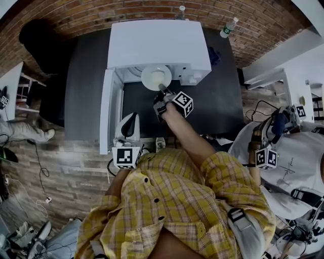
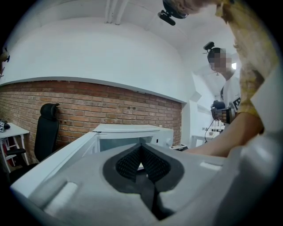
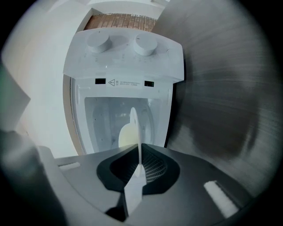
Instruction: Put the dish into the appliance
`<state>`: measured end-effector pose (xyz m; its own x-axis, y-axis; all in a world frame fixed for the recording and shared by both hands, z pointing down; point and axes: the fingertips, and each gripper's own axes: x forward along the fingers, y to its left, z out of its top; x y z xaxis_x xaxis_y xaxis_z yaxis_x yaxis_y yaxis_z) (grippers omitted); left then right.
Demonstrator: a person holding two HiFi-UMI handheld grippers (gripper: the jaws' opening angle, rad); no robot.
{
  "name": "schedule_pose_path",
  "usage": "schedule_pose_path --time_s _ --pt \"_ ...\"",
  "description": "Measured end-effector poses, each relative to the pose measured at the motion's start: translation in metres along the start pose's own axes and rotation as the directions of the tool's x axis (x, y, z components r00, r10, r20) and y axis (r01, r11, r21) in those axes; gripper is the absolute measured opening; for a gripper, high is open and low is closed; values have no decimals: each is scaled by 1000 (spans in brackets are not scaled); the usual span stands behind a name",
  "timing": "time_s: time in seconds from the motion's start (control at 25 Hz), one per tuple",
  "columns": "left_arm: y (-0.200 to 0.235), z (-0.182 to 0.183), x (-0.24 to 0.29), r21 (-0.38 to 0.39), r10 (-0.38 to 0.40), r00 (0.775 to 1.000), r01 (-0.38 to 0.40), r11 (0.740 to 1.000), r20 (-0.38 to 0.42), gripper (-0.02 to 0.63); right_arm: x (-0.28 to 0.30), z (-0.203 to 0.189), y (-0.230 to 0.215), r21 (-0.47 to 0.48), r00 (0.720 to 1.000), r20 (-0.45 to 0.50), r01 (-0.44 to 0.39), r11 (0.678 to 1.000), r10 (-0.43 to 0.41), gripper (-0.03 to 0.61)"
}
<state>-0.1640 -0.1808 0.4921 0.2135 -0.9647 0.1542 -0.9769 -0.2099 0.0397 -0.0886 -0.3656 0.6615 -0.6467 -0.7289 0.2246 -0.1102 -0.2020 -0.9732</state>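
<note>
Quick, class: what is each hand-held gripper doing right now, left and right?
Left hand-held gripper: closed, empty.
Right hand-held gripper: closed on the dish, gripped at its edge.

A dark table point(image 1: 86, 91) fills the middle of the head view. Behind it a red brick wall point(image 1: 91, 15) runs across the top. At 10 o'clock a black office chair point(image 1: 40, 45) stands by the table's far left corner, with a white desk point(image 1: 12, 81) just below it at 9 o'clock. A clear plastic bottle point(image 1: 229, 27) stands at 1 o'clock and a second bottle point(image 1: 181, 10) at 12 o'clock, both at the table's far edge. A thin cable point(image 1: 40, 167) trails over the wood-look floor point(image 1: 66, 172) at 8 o'clock. A second person in a white shirt point(image 1: 298, 162) is at 4 o'clock.
</note>
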Motion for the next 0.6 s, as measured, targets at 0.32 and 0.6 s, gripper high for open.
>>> schedule_pose_path --time_s 0.32,0.6 --pt "4 3 3 9 1 1000 -1 1000 3 0 21 2 -9 3 1000 -11 21 1000 -21 14" --pt "7 1 6 14 -2 1000 2 1000 -6 0 36 7 -20 22 999 -4 39 999 -39 17"
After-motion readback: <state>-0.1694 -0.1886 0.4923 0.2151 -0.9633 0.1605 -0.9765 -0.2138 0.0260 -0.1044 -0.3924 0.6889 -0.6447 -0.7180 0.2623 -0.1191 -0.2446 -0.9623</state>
